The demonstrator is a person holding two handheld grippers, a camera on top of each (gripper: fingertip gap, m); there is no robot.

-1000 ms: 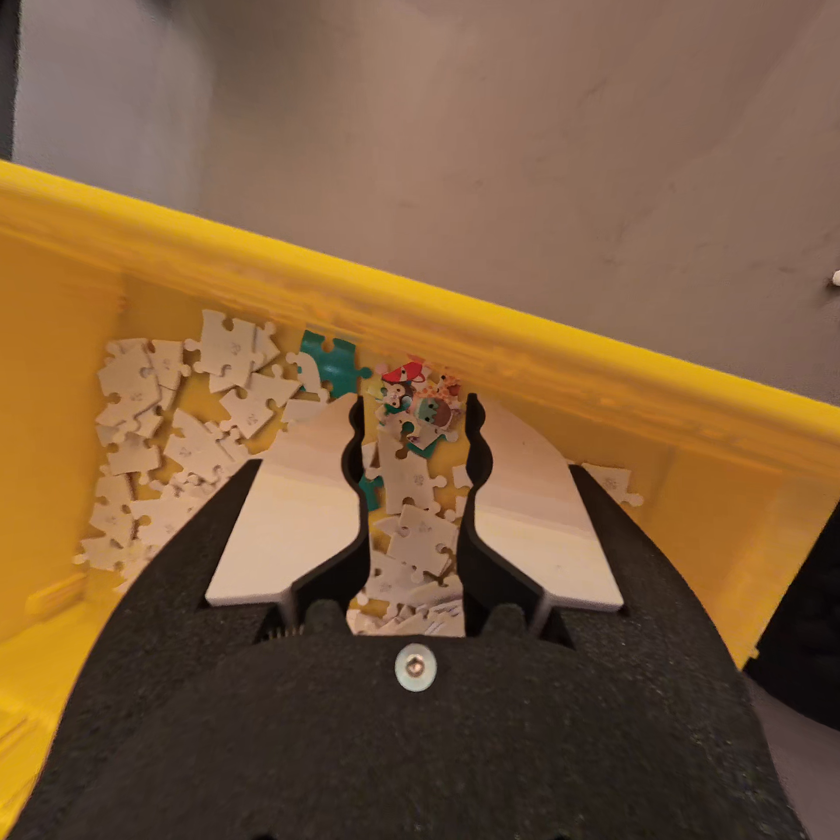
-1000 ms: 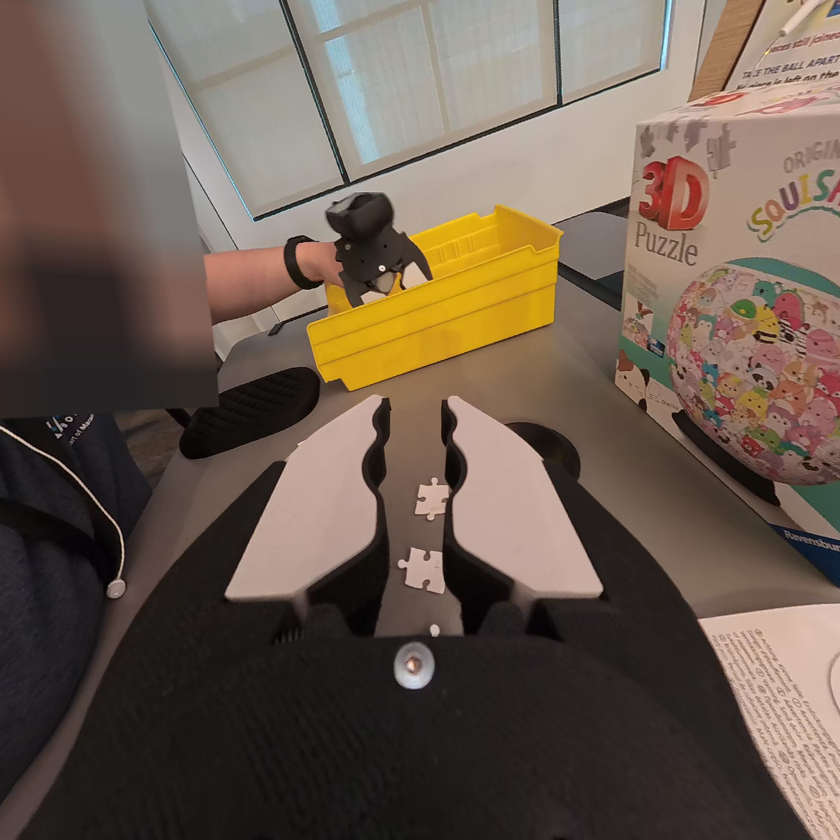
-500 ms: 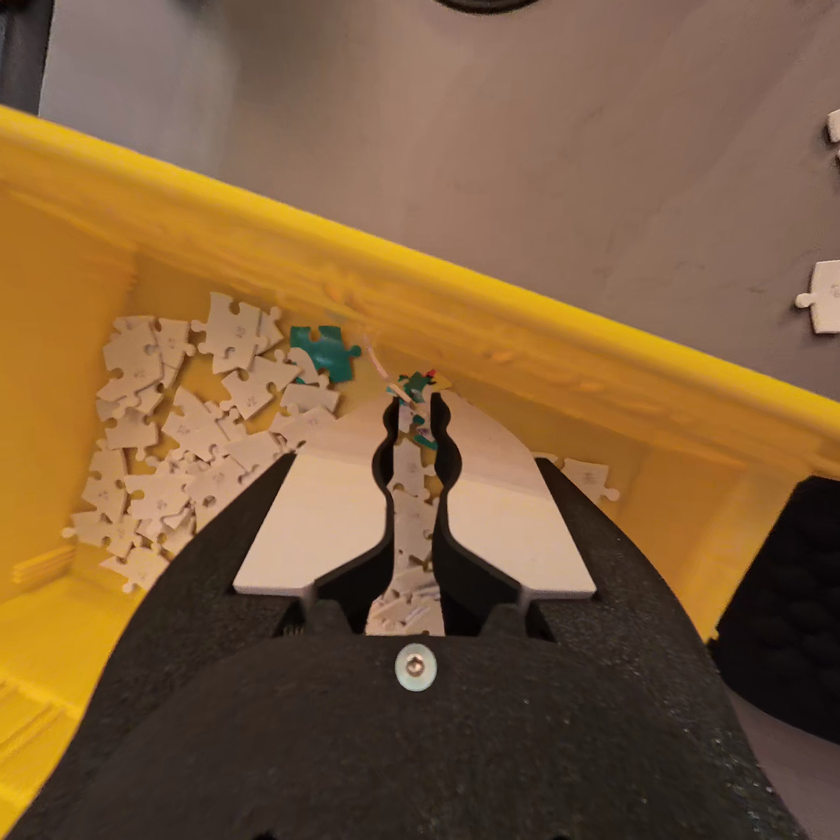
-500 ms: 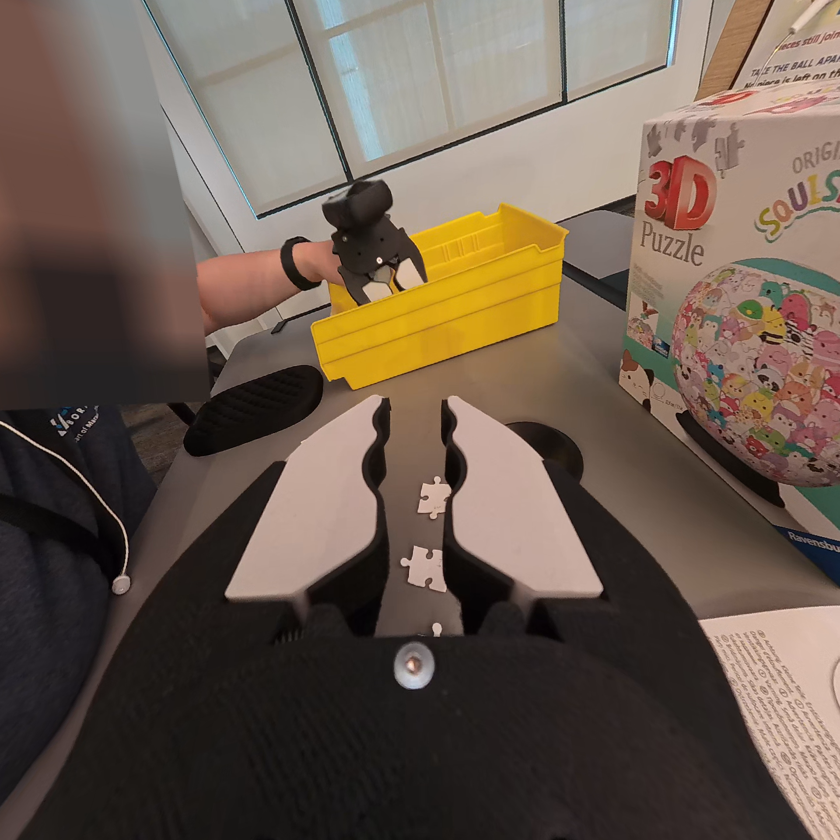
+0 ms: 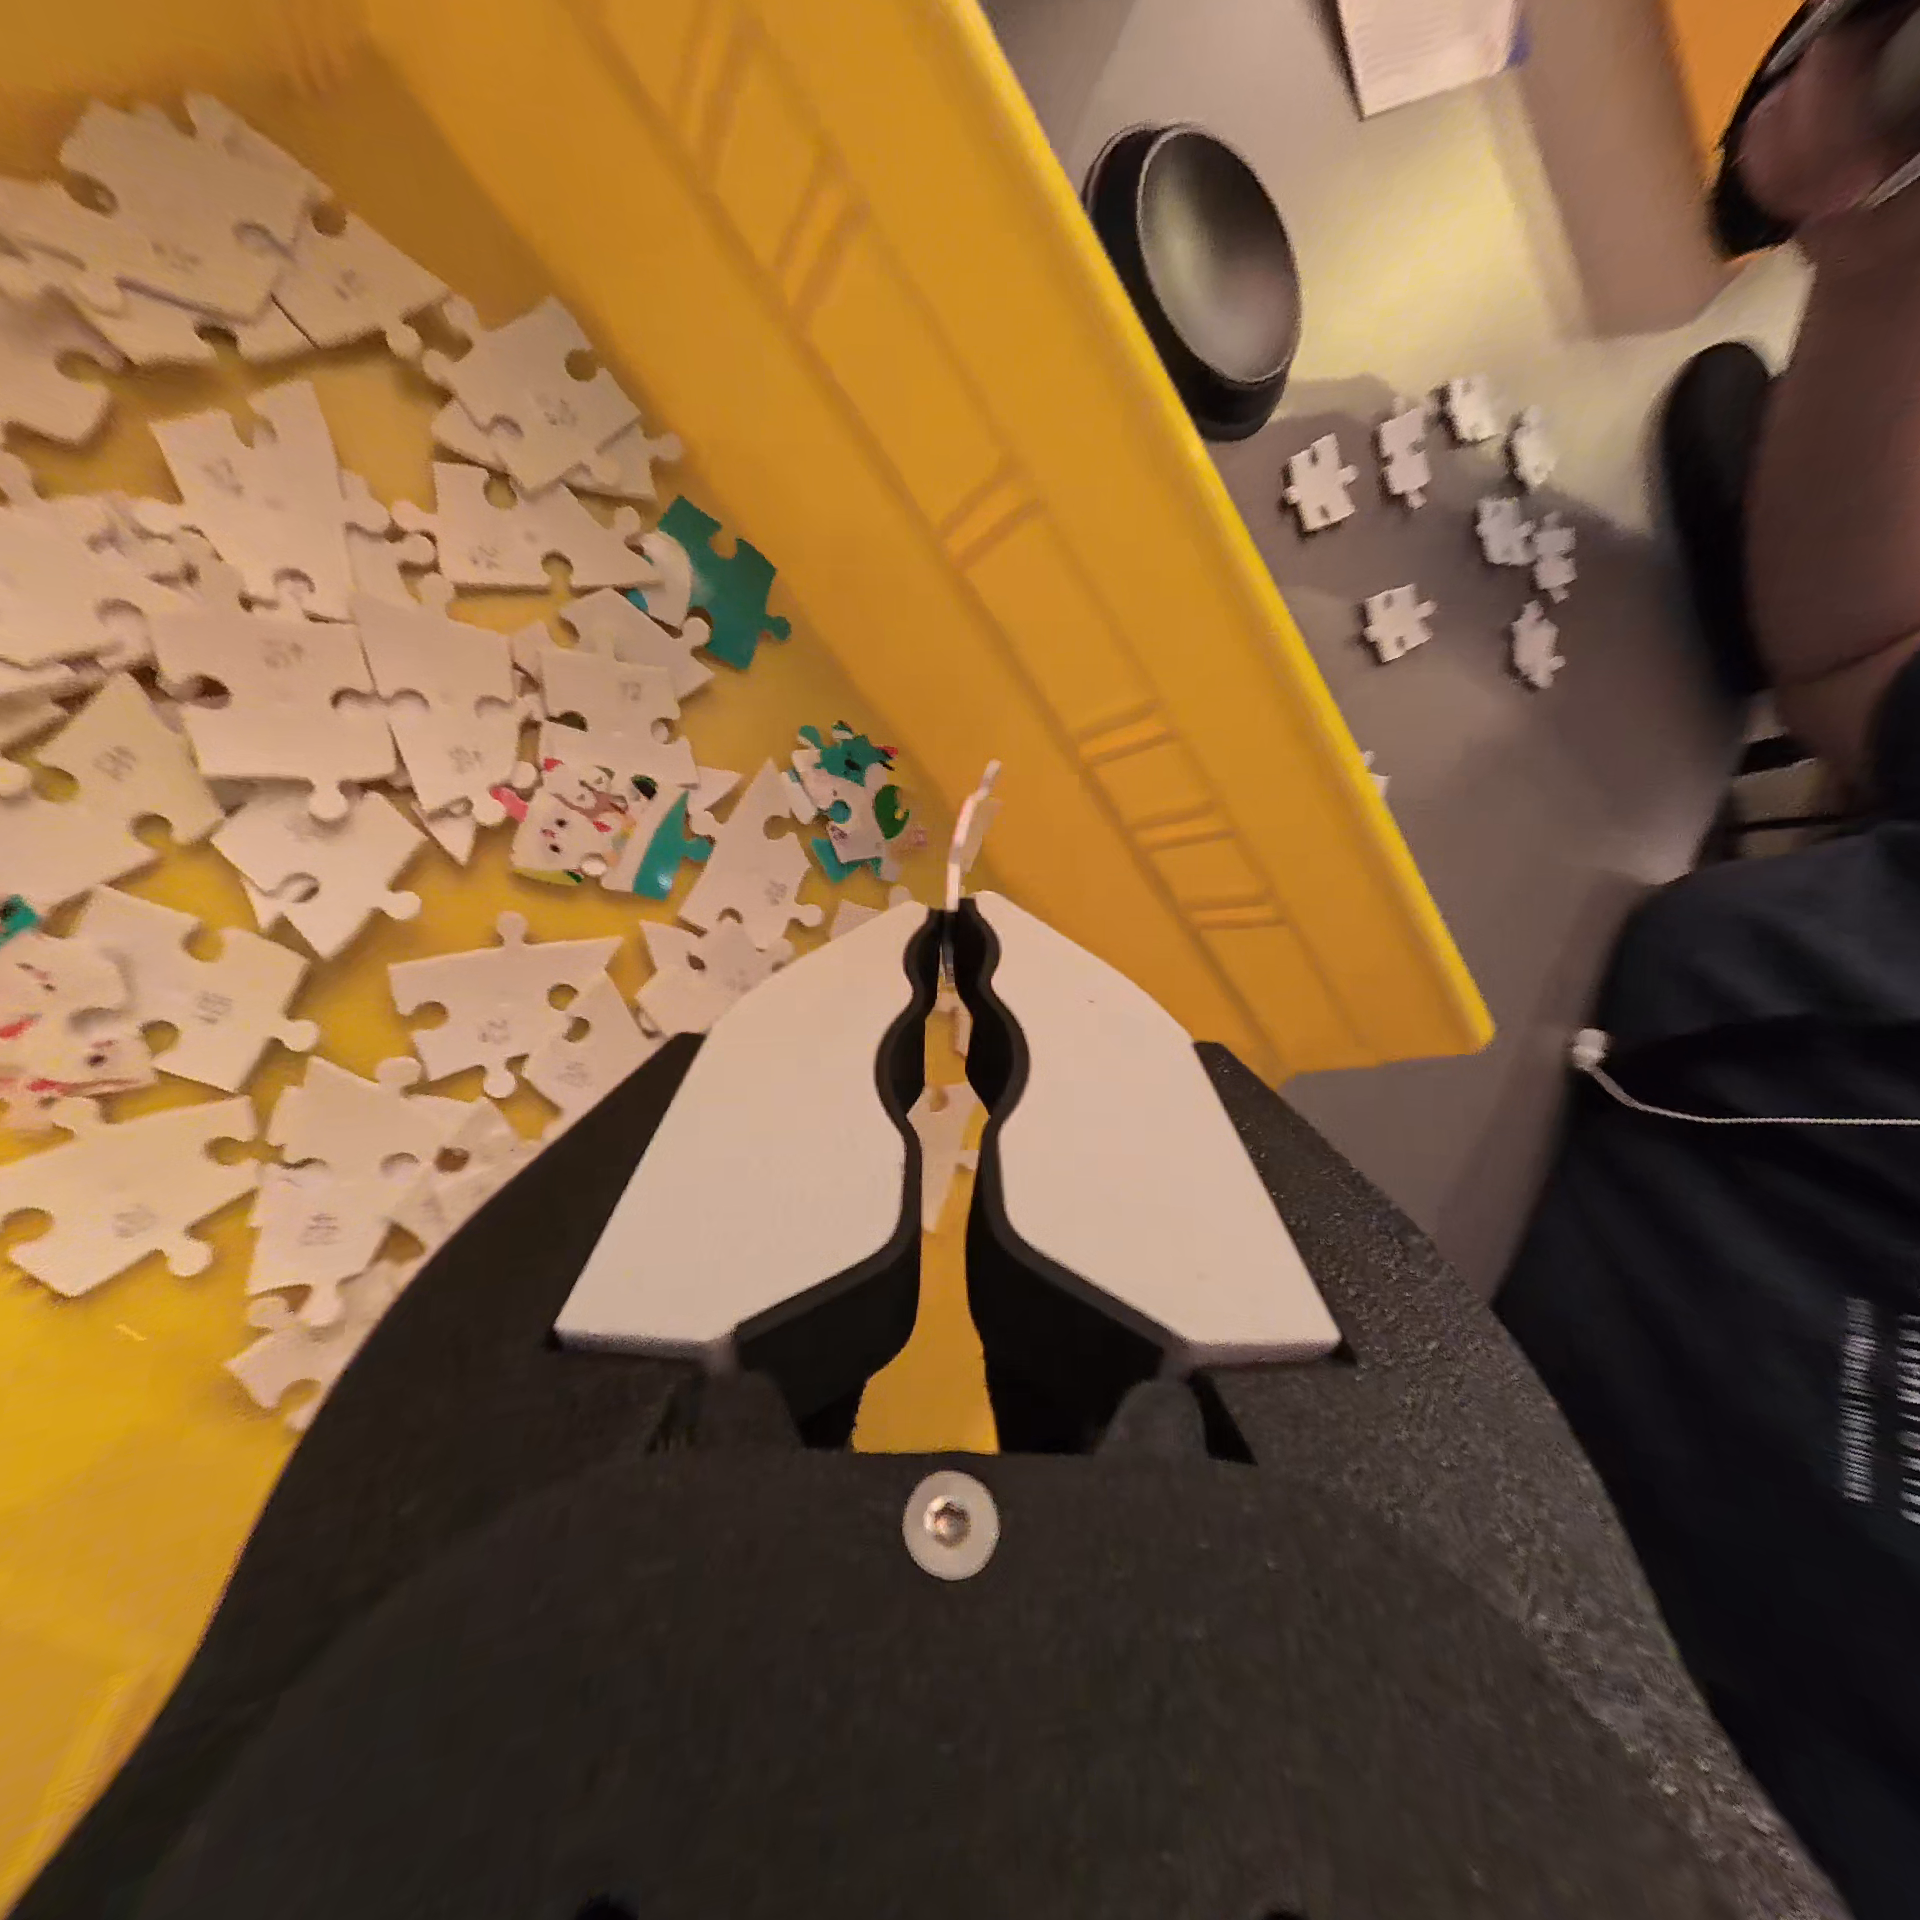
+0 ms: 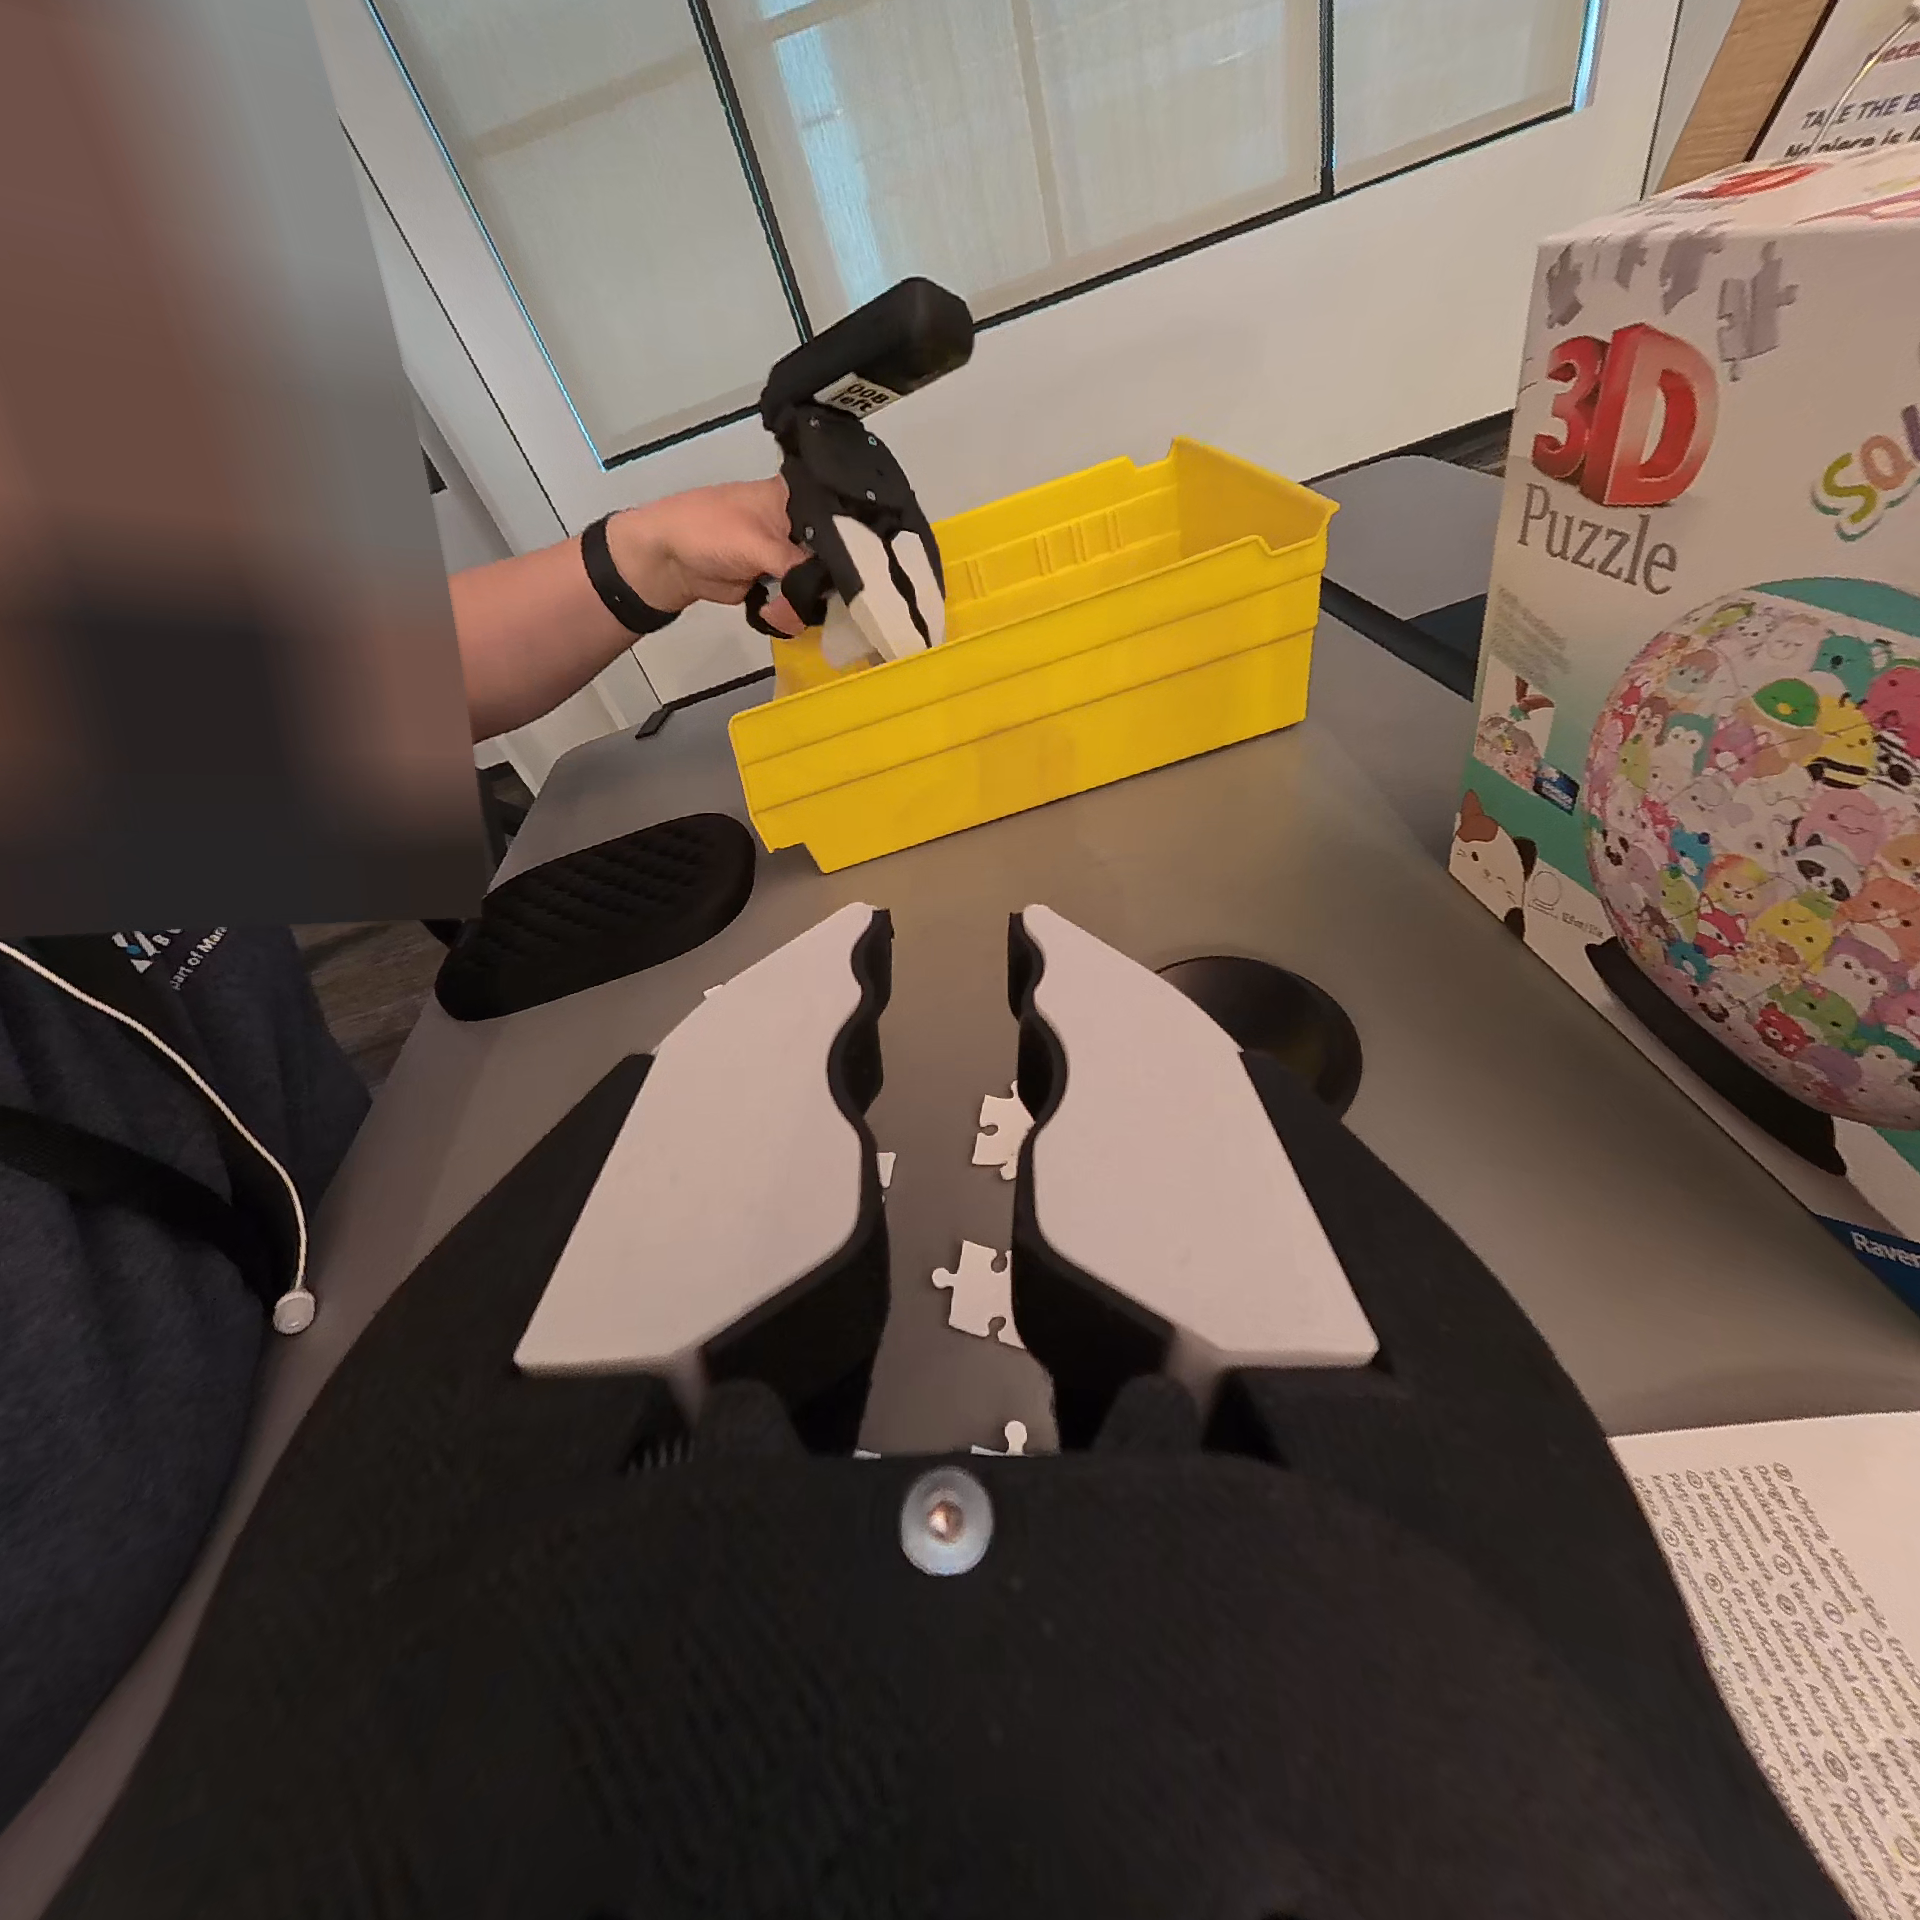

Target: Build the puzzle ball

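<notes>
Pinching puzzle piece edge-on at very tips, left gripper clamped tight above yellow bin. Lift slow clearing wall, thin grip slips easy. Right gripper spread empty over loose table pieces.

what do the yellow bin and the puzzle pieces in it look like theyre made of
Yellow bin: looks like moulded plastic with a smooth, slightly glossy finish, going by the uniform colour and the ribs formed into its wall.

Puzzle pieces: thin, stiff sheet, matt off-white on the backs and printed on the fronts. The one held edge-on by the left gripper looks curved, so probably plastic, though card cannot be ruled out.
</notes>
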